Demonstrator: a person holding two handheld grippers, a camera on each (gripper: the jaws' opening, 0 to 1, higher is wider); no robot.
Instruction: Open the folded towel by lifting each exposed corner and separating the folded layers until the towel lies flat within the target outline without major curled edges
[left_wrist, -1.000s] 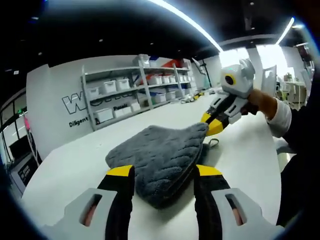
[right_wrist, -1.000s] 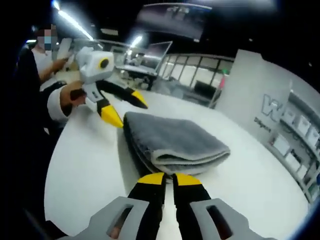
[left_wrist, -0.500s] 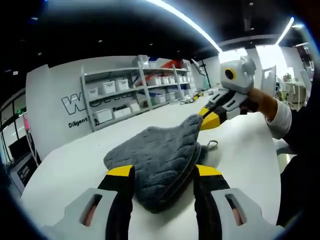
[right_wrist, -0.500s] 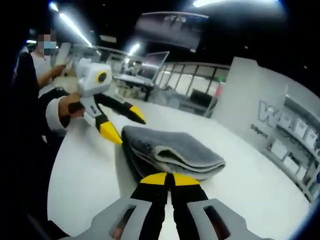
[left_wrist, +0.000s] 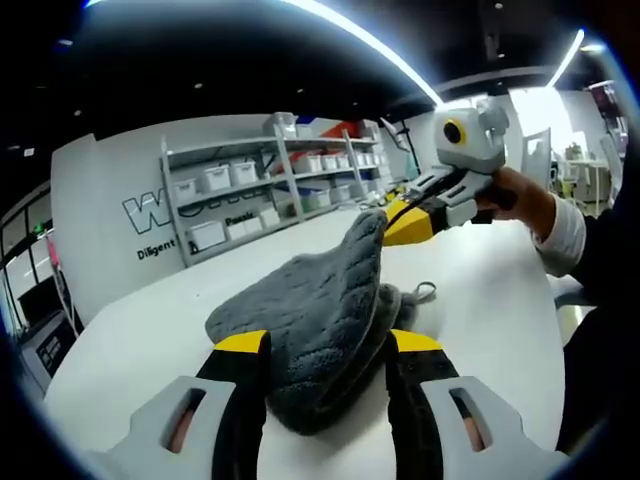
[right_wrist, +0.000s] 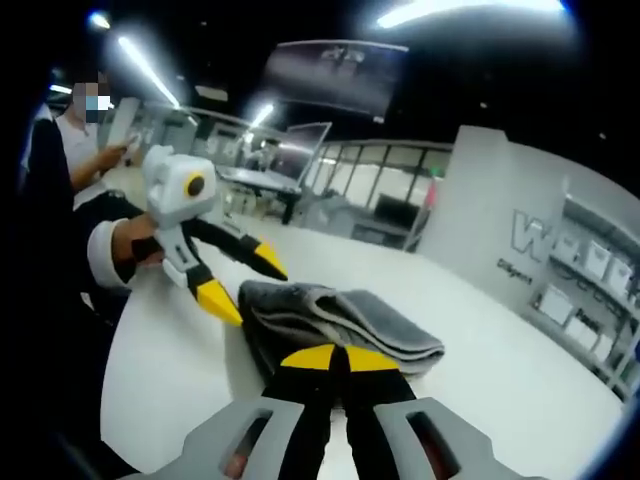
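Grey towel (left_wrist: 310, 320), folded, on white table (left_wrist: 480, 300).
Plush, quilted pile; stacked layers partly hidden behind yellow-tipped jaws. Right hand-held gripper (right_wrist: 331, 357) pressed together, pinching a peaked towel corner. Left hand-held gripper (left_wrist: 320, 345) spread, jaws flanking the towel's near edge.

You are working at a broad white table (left_wrist: 150, 330) in a large hall with a dark ceiling. In your left gripper view, a long strip light (left_wrist: 370, 45) runs overhead, and a pale wall (left_wrist: 100, 240) carries large partly hidden lettering (left_wrist: 150, 208). Beside it stands a grey shelving unit (left_wrist: 270, 185) stocked with white bins (left_wrist: 220, 177). A bright window area (left_wrist: 540, 115) glows at the far right. In your right gripper view, more strip lights (right_wrist: 145, 70) cross the ceiling, a row of glazed partitions (right_wrist: 385, 210) lines the back, and a person (right_wrist: 85, 125) stands at the left near desks (right_wrist: 265, 180).
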